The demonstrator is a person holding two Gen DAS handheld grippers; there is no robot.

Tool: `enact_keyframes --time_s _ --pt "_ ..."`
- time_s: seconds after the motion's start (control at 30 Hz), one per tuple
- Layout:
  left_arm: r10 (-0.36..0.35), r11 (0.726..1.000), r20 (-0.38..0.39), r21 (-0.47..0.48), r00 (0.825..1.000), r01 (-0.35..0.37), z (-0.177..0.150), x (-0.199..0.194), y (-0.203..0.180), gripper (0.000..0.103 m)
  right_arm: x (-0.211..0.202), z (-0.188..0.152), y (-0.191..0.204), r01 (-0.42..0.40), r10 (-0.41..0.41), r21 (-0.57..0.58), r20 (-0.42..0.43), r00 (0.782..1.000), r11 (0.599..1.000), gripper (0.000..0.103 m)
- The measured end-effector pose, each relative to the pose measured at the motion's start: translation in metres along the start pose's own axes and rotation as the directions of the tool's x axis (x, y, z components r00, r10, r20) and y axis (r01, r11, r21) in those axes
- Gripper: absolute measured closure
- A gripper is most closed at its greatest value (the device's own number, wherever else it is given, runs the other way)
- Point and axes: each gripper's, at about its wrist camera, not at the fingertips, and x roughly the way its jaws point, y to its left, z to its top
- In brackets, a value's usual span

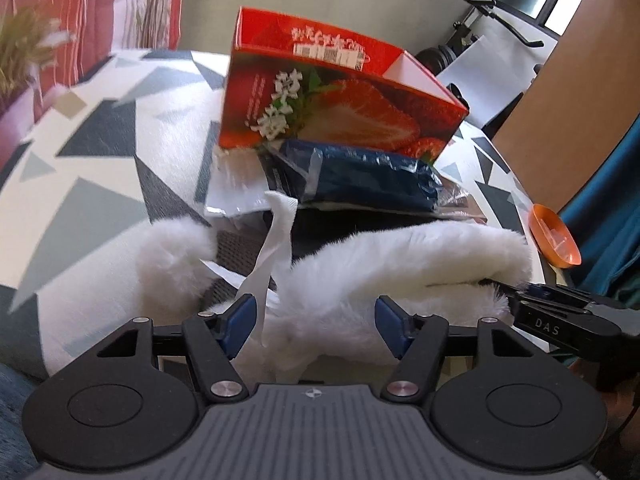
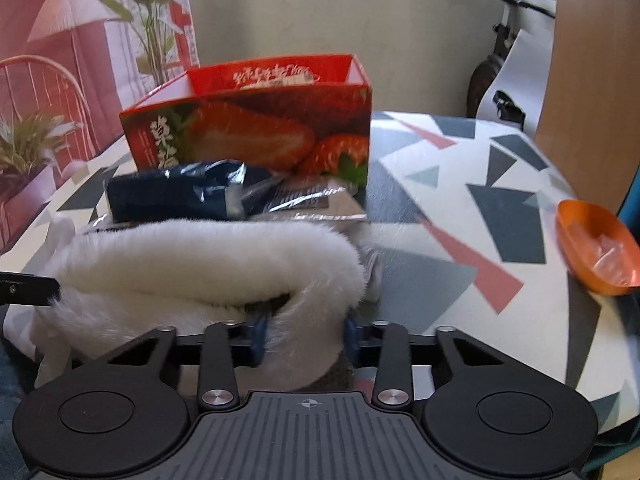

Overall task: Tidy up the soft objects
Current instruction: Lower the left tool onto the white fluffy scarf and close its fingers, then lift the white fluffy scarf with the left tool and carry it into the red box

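Two tools meet on one white furry cloth (image 1: pixel 400 264), which lies folded over itself at the near edge of the surface (image 2: pixel 460 208), a top covered in grey, dark blue and pink triangles. The left tool (image 1: pixel 316 322) has its blue pads set wide, with fur bunched between them; whether the pads actually press the cloth cannot be told. A thin white ribbon-like tag (image 1: pixel 272 248) rises from the cloth just beside the left pad. The right tool (image 2: pixel 305 338) has its pads drawn close and pinches the right end of the furry cloth's lower layer, the fold arching above it. In the left wrist view the right tool's black fingers reach into the cloth's right end from the right side. Just beyond the cloth lies a dark blue packet in clear wrapping (image 1: pixel 360 172), resting on other flat wrapped packs (image 2: pixel 316 200). Behind these stands an open red box printed with strawberries (image 1: pixel 340 108), its near wall touching or just behind the blue packet. Well apart, at the right edge of the surface, sits an orange bowl (image 2: pixel 596 248) with something clear and crumpled inside it.
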Motion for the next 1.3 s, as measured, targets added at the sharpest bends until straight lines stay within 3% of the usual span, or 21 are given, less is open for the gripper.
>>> enact_keyframes --time_s 0.2,0.3,0.4,0.43,0.53,0.6,0.7,0.77,0.83,0.93,1.3 --pt "-0.049 0.998 -0.045 -0.030 0.998 0.048 0.004 0.018 -0.002 0.036 0.004 -0.001 -0.002 -0.027 0.027 0.010 -0.008 1.000 1.000 0.087" --pt "-0.086 0.993 -0.048 -0.082 0.995 0.082 0.008 0.025 0.002 0.036 0.006 -0.001 -0.003 -0.027 0.027 0.017 -0.017 0.999 0.999 0.087" --pt "-0.071 0.994 -0.063 -0.083 0.996 0.065 0.010 0.033 -0.001 0.037 0.008 -0.001 -0.005 -0.027 0.028 0.034 -0.019 0.999 0.999 0.086" --pt "-0.060 0.996 -0.068 -0.075 0.996 0.055 0.010 0.036 -0.002 0.039 0.008 -0.001 -0.005 -0.030 0.031 0.038 -0.020 0.999 0.999 0.084" --pt "-0.031 0.997 -0.082 -0.067 0.996 0.025 0.010 0.041 -0.003 0.060 0.009 0.001 -0.007 -0.029 0.030 0.050 -0.016 0.999 0.998 0.074" --pt "-0.023 0.997 -0.086 -0.072 0.996 0.016 0.008 0.043 0.001 0.073 0.008 0.002 -0.010 -0.035 0.035 0.066 -0.007 0.999 0.997 0.074" --pt "-0.004 0.998 -0.083 -0.066 0.997 -0.001 0.006 0.043 0.002 0.084 0.006 0.004 -0.012 -0.043 0.042 0.087 0.008 0.999 0.995 0.074" --pt "-0.004 0.998 -0.070 -0.058 0.998 -0.001 0.004 0.040 0.003 0.086 0.007 0.005 -0.012 -0.039 0.038 0.084 0.007 0.999 0.996 0.074" --pt "-0.007 0.999 -0.054 -0.046 0.998 0.004 0.003 0.036 0.001 0.089 0.008 0.005 -0.012 -0.042 0.042 0.087 0.008 0.999 0.995 0.087" --pt "-0.015 0.999 -0.032 -0.037 0.999 0.014 0.002 0.030 0.001 0.091 0.005 0.004 -0.009 -0.054 0.053 0.073 0.016 0.998 0.996 0.093" --pt "-0.033 0.997 0.034 -0.067 0.999 0.035 0.004 0.008 0.007 0.093 -0.028 0.018 0.005 -0.091 0.089 0.014 0.093 0.992 0.996 0.094"
